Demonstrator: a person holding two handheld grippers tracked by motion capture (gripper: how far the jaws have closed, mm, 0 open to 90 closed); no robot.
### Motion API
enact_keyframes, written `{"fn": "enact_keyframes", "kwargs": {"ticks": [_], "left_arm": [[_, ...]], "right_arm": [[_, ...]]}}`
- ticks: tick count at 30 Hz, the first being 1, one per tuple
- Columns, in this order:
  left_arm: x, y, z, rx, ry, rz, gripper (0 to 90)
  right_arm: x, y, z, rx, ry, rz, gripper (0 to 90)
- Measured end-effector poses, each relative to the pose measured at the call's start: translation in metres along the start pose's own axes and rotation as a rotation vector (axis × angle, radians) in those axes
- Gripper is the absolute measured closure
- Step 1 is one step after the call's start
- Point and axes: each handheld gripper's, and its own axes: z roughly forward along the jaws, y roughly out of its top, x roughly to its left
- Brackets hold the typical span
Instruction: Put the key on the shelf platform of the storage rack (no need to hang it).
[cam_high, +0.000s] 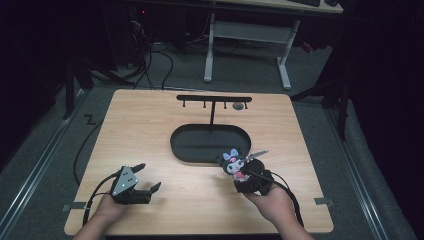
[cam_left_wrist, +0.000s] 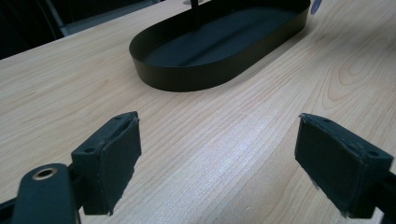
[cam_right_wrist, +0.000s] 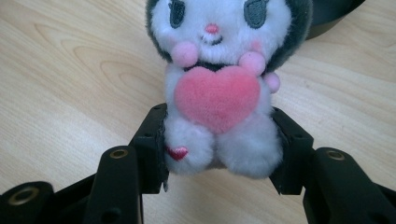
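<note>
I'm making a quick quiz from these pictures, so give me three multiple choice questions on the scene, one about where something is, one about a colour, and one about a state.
1. Where is the plush toy?
A. inside the black oval tray
B. between the jaws of the right gripper
C. hanging on the stand

2. What colour is the heart on the toy's front?
A. pink
B. blue
C. yellow

3. How does the left gripper stand?
A. shut on the toy
B. shut on the tray's rim
C. open, with nothing between its jaws

Answers: 1 B, the right gripper view shows both jaws pressed against the toy's lower body. 2 A, the heart is plainly pink there. 3 C, the left gripper view shows bare wooden table between wide jaws, short of the black oval tray.
</note>
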Motion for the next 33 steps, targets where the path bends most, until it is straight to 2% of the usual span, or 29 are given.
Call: {"fn": "enact_keyframes", "kwargs": {"ticks": [2, 10, 19, 33], "left_arm": [[0.0, 0.0, 0.0, -0.001, 0.001, 0.0, 15.4], [0.0, 0.0, 0.0, 0.0, -0.001, 0.0, 15.4], [0.0, 0.0, 0.0, -0.002, 0.0, -0.002, 15.4], [0.0, 0.0, -0.001, -0.006, -0.001, -0.005, 15.4]], "right_arm": [[-0.001, 0.001, -0.001, -0.002, 0.002, -0.004, 48.3], [-0.009, 0.011, -0.001, -0.029, 0.006, 0.033, 48.3], [-0.022, 0.023, 0.005, -0.032, 0.008, 0.09, 48.3], [-0.03, 0.047, 0.017, -0.039, 0.003, 0.11, 48.4]]}}
